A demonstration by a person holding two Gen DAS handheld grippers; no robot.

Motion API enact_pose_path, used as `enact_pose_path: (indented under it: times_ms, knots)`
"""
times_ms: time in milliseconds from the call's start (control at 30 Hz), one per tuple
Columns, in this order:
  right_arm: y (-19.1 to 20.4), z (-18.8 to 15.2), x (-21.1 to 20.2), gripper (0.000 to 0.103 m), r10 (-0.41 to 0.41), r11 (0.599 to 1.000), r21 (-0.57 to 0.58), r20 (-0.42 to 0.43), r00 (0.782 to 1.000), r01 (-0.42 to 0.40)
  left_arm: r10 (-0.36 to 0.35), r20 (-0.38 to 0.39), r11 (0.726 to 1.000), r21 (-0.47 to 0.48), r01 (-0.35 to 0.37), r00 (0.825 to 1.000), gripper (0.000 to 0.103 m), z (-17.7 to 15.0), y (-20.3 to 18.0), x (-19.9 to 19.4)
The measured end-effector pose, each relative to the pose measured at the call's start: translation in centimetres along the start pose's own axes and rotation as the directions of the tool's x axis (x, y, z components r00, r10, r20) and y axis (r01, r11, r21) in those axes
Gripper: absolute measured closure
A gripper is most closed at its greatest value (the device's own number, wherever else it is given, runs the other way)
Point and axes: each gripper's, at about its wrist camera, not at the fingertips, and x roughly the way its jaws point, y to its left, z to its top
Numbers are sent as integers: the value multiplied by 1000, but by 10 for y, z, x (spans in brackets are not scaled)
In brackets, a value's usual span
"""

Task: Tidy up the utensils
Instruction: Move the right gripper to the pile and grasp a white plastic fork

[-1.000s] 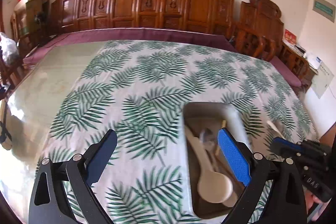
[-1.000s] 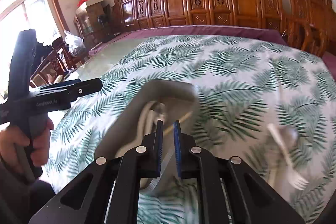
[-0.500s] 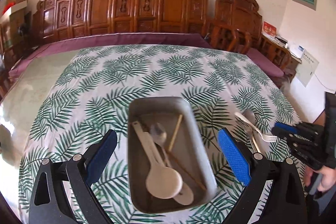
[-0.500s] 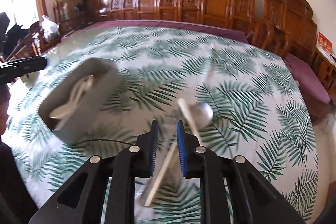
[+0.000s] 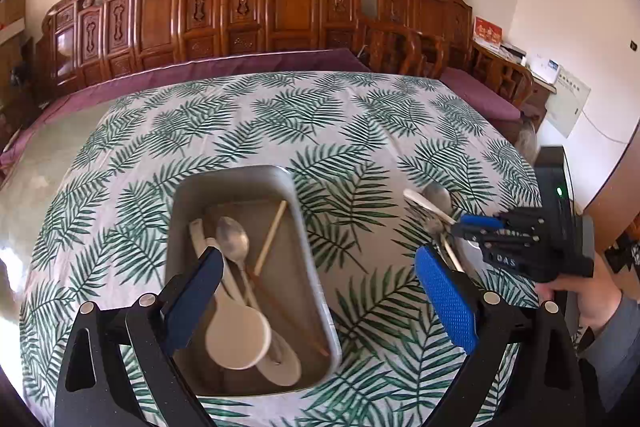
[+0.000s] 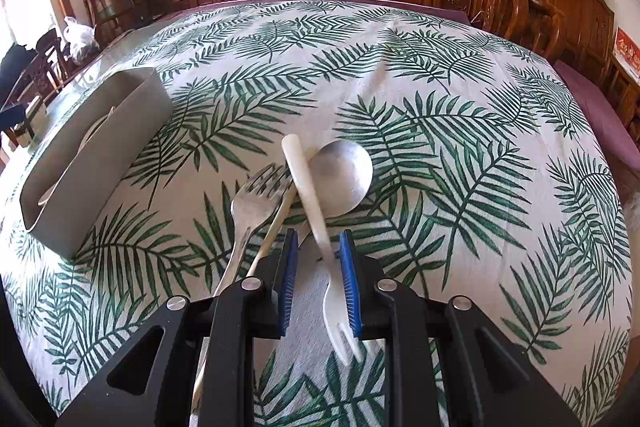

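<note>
A grey metal tray (image 5: 240, 173) holds a white ladle spoon (image 5: 236, 339), a metal spoon (image 5: 234, 235) and a chopstick (image 5: 272, 235). My left gripper (image 5: 316, 259) hovers open and wide above the tray's near end, holding nothing. To the tray's right lie a metal fork (image 6: 256, 203), a large metal spoon (image 6: 344, 179), a chopstick (image 6: 276, 227) and a white plastic fork (image 6: 304, 179) lying across them. My right gripper (image 6: 319, 237) is low over this pile with its jaws opening. The white fork's handle runs between the pads, which do not press on it.
The tray (image 6: 92, 155) stands left of the loose pile on a palm-leaf tablecloth (image 6: 460, 99). Carved wooden chairs (image 5: 288, 3) line the far side and right of the table. A person's hand (image 5: 592, 303) holds the right gripper (image 5: 472, 225) at the table's right edge.
The left gripper has shifted so the tray now sits between its fingers. The right gripper swung from the tray to the loose utensils, came down, and its jaws spread around the white fork.
</note>
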Motion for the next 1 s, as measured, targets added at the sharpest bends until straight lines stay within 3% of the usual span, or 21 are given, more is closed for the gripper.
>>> enact_pose_path:
  times_ms: [333, 467, 767, 1000]
  knots:
    - [-6, -1, 5, 83, -50, 996, -71, -63, 997, 46, 4, -58, 999, 45, -1, 998, 10, -5, -27, 16]
    - [-5, -4, 3, 96, -31, 996, -90, -62, 998, 25, 17, -74, 998, 61, -12, 997, 10, -6, -36, 20]
    - [-33, -1, -35, 96, 41, 999, 25, 56, 998, -42, -4, -106, 997, 71, 11, 994, 10, 0, -70, 48]
    - [-54, -11, -33, 96, 19, 998, 51, 40, 999, -21, -31, -142, 996, 81, 43, 989, 10, 7, -94, 81]
